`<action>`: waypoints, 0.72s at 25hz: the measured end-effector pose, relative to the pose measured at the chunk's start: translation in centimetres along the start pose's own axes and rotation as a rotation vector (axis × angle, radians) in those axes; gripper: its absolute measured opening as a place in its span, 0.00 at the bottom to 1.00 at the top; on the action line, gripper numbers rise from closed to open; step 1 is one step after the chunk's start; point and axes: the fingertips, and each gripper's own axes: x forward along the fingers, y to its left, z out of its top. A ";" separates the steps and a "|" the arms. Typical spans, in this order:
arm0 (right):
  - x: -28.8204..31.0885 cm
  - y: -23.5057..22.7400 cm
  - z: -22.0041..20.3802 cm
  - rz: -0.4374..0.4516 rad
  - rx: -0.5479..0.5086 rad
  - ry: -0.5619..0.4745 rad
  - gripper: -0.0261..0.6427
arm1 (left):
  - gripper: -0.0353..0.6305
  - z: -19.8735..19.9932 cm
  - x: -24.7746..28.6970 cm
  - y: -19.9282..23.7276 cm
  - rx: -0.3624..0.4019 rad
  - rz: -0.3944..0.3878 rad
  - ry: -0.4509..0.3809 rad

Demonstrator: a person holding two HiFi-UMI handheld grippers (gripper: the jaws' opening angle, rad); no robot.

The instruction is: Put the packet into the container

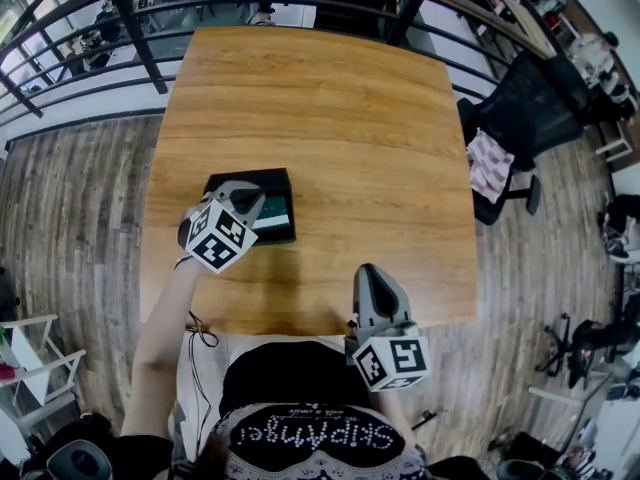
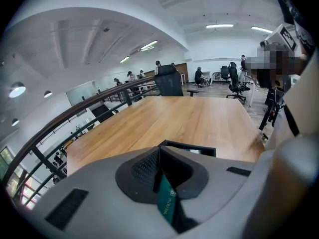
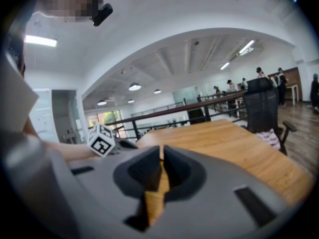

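A black container (image 1: 282,180) sits on the wooden table (image 1: 350,118) at its left front. My left gripper (image 1: 250,200) hangs over the container's left part. In the left gripper view my left gripper (image 2: 159,152) is shut on a green packet (image 2: 167,203), held edge-on between the pads, and the container's rim (image 2: 192,147) lies just beyond the jaws. A green and white patch (image 1: 273,214) shows inside the container; whether it is the same packet I cannot tell. My right gripper (image 1: 368,271) (image 3: 162,152) is shut and holds nothing, near the table's front edge.
A black railing (image 1: 140,43) runs past the table's far and left sides. To the right stands a black office chair (image 1: 530,108) with a patterned cloth (image 1: 490,163) on it. A white rack (image 1: 30,358) stands on the floor at lower left.
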 end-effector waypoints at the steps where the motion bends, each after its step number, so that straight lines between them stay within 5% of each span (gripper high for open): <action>1: 0.0 0.0 0.0 0.000 0.000 -0.001 0.10 | 0.11 0.1 0.0 0.1 -0.002 0.007 -0.003; 12: -0.3 0.1 0.5 0.013 -0.011 -0.016 0.10 | 0.10 1.7 -2.1 1.4 -0.064 0.111 -0.075; 18: -0.4 0.0 1.0 0.022 -0.020 -0.033 0.10 | 0.10 3.8 -5.1 2.3 -0.131 0.216 -0.181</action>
